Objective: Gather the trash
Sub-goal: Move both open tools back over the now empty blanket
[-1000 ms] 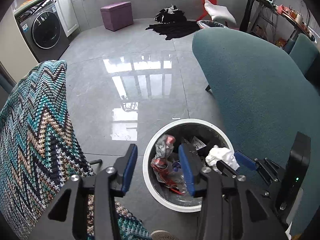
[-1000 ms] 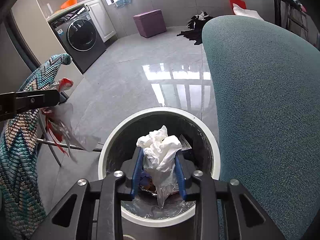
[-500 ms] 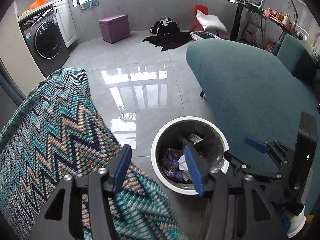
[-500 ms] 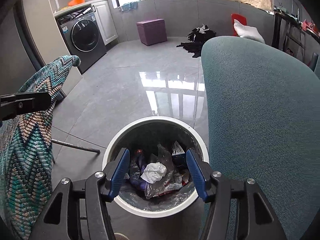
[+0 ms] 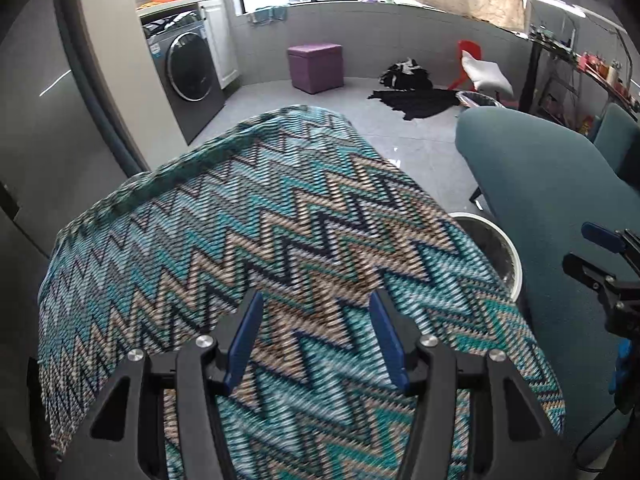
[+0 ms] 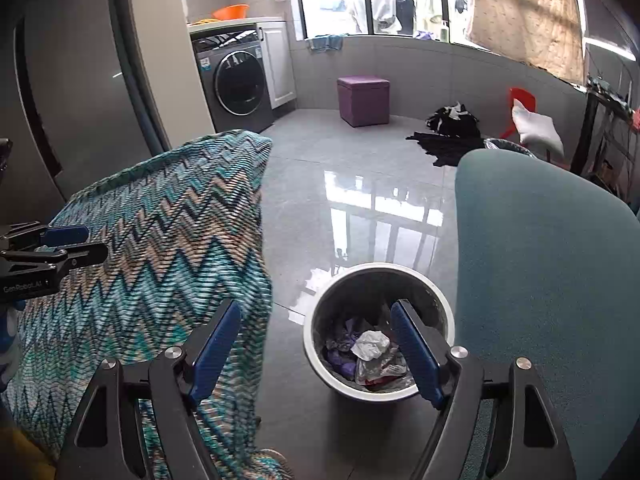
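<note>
Inside round white-rimmed bin (image 6: 316,316), crumpled white paper (image 6: 370,344), glossy wrappers (image 6: 380,366).

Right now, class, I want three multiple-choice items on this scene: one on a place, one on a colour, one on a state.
1. Where does the trash bin stand?
A. on the washing machine
B. on the floor between the zigzag throw and the teal chair
C. on the stool

2. What colour is the storage stool?
A. purple
B. yellow
C. white

3. What is between the right gripper jaws?
A. white crumpled paper
B. a bottle
C. nothing

Answers:
1 B: the zigzag throw and teal chair flank it.
2 A: its sides are purple.
3 C: the jaws are opening, empty; the crumpled paper lies in the bin.
</note>
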Available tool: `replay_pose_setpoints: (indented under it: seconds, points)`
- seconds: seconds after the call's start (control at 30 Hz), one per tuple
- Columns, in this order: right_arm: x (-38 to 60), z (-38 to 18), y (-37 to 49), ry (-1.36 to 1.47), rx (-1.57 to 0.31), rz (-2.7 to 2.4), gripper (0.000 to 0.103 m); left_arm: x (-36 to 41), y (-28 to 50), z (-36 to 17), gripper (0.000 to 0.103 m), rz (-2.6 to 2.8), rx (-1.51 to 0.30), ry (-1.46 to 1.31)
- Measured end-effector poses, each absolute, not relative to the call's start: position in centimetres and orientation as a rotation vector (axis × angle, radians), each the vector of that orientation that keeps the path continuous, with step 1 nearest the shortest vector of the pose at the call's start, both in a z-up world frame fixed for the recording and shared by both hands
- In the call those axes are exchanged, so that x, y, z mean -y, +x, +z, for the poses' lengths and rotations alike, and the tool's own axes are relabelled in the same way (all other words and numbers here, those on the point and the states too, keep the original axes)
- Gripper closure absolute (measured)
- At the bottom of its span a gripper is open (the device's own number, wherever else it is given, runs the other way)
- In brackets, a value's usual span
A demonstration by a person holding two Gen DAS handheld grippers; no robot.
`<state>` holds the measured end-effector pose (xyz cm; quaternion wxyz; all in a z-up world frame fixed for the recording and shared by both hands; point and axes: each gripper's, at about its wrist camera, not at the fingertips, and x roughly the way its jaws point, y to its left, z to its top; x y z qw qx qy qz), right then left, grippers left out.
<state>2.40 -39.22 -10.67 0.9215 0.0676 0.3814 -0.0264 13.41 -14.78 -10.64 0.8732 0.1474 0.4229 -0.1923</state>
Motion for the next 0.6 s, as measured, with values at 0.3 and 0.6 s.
replay_pose_setpoints:
  seconds: [0.3, 0.6]
  points:
    - [29.1, -7.8, 3.3, -0.013, -0.741, 0.106, 0.01, 1.5, 11.1, -8.4, 0.043, -0.169, -0.799, 0.195]
    - [22.8, -7.6, 4.6, -0.065, -0.708, 0.149, 0.001, -3.8, 8.3, -9.1, 0.04, 0.031, -0.724, 0.131]
